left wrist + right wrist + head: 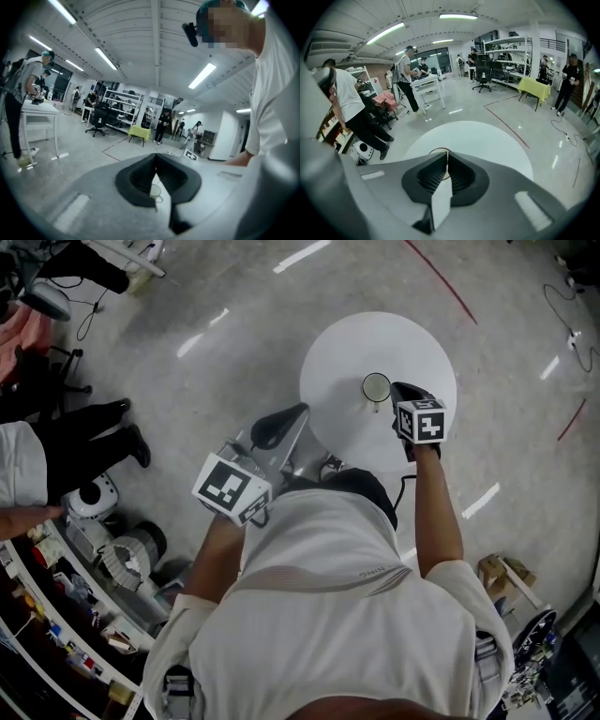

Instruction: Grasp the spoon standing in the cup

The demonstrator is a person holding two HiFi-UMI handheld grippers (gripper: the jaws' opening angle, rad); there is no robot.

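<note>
Head view, far left: a bystander (80,442) in black trousers stands on the grey floor (216,296), with cluttered shelves (66,615) below.

Left gripper (281,424) is held off the table's left edge, over the floor. Its marker cube (232,488) sits close to the person's chest. In the left gripper view, the left gripper (155,160) has its jaw tips touching and nothing between them. Only a wedge-shaped gap shows behind the tips, and the cup (153,190) is visible through it, well beyond the jaws. A yellow-covered table (139,132) stands far back in the room.

The round white table (342,352) is centre-right. The cup (376,387) stands upright on it, slightly toward the person's side of centre, with bare tabletop all around.

Spoon: too small to make out in any view.

Right gripper (401,396) is over the table with its tips just beside the cup's right rim and its marker cube (421,420) behind. In the right gripper view, the right gripper (446,157) has its jaws pressed together, leaving only a thin slit. The cup (436,151) rim shows just past the tips, a bit left of the slit. I can't tell whether anything is pinched in the slit. The table (487,140) fills the background behind the jaws.

A red line (441,282) crosses the floor at upper right.
</note>
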